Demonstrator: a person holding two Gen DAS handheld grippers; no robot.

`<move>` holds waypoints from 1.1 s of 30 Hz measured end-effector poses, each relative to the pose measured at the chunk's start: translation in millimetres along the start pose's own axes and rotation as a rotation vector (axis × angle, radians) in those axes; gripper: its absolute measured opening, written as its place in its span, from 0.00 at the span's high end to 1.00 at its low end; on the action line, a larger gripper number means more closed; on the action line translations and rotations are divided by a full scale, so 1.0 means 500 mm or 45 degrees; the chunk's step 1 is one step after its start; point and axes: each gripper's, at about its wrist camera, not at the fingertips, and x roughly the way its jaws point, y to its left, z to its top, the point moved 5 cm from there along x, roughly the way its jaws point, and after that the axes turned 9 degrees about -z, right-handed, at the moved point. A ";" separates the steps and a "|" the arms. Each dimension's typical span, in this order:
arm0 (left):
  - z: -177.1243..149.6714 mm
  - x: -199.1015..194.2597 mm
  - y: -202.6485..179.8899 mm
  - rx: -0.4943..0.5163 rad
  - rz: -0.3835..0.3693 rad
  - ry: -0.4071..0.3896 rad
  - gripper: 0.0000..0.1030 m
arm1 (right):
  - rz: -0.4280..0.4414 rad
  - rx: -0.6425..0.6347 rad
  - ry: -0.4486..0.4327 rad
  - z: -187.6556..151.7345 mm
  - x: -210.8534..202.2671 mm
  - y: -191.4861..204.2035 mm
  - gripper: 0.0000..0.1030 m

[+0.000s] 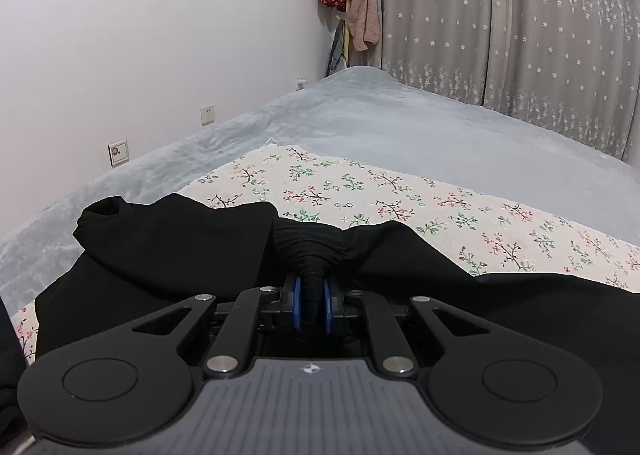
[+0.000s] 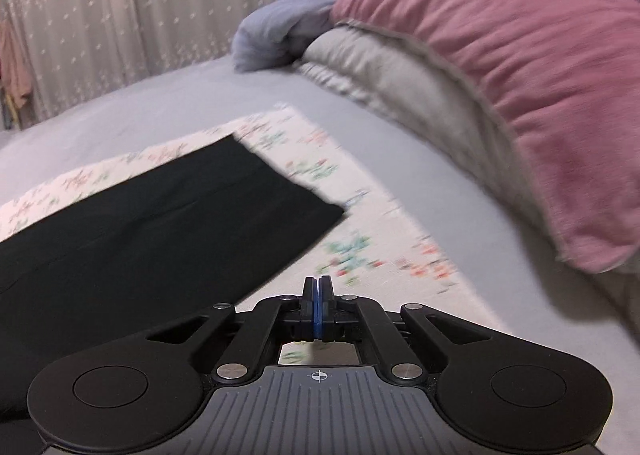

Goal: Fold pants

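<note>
In the left wrist view the pants (image 1: 168, 255) run off the lower left and right edges, and the gripper body covers their near part. The bunched waistband hides the fingertips of the left gripper (image 1: 312, 295). In the right wrist view the floral cloth (image 2: 360, 247) is smeared by blur, its pattern unreadable, and the pink pillow (image 2: 520, 95) is cut by the right edge.

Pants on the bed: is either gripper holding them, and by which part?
The left gripper pinches the black pants by the bunched waistband. The right gripper is shut on nothing.
</note>
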 end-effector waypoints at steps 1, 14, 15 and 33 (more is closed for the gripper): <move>-0.001 -0.002 0.000 -0.003 0.000 0.003 0.68 | -0.013 0.008 -0.002 0.002 -0.002 -0.009 1.00; -0.014 0.012 0.003 0.016 -0.013 0.032 0.67 | 0.109 0.171 0.096 0.007 0.013 -0.048 0.76; -0.007 0.016 0.006 0.016 -0.014 0.033 0.67 | 0.128 0.181 0.098 0.013 0.017 -0.046 0.61; -0.006 0.000 0.021 -0.036 -0.054 0.023 0.68 | 0.118 0.130 -0.014 0.169 0.104 0.009 0.98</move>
